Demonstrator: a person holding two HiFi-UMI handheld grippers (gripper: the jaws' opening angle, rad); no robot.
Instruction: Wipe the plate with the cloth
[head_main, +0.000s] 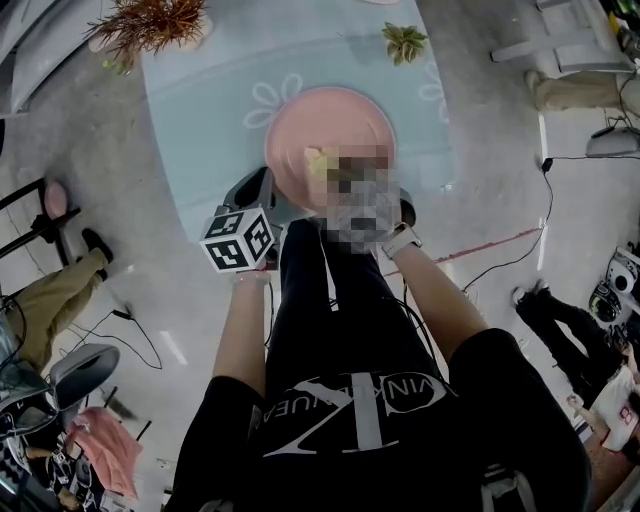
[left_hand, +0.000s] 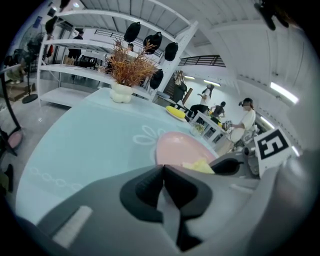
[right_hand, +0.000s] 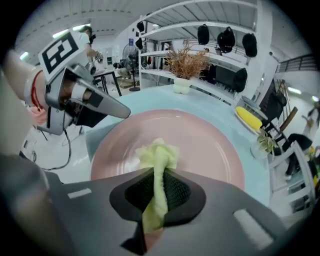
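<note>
A round pink plate (right_hand: 205, 142) sits on a pale blue worktop (head_main: 200, 100), close to its near edge and about midway along it. The right claw (right_hand: 157, 176) is clenched on a yellow-green cloth (right_hand: 158, 152). The bunched free end of the cloth rests on the near part of the plate. The left claw (left_hand: 164, 170) is pressed together with nothing in it and points at the plate's left rim; whether it touches the rim cannot be told. The cloth looks soft, light and limp, so it will probably fold and drag, and a grip low on the bunch suits it best. The plate looks stiff, smooth and breakable and may slide under wiping; steadying it at the rim seems wise. A dried plant (head_main: 150, 20) stands at the far left corner.
</note>
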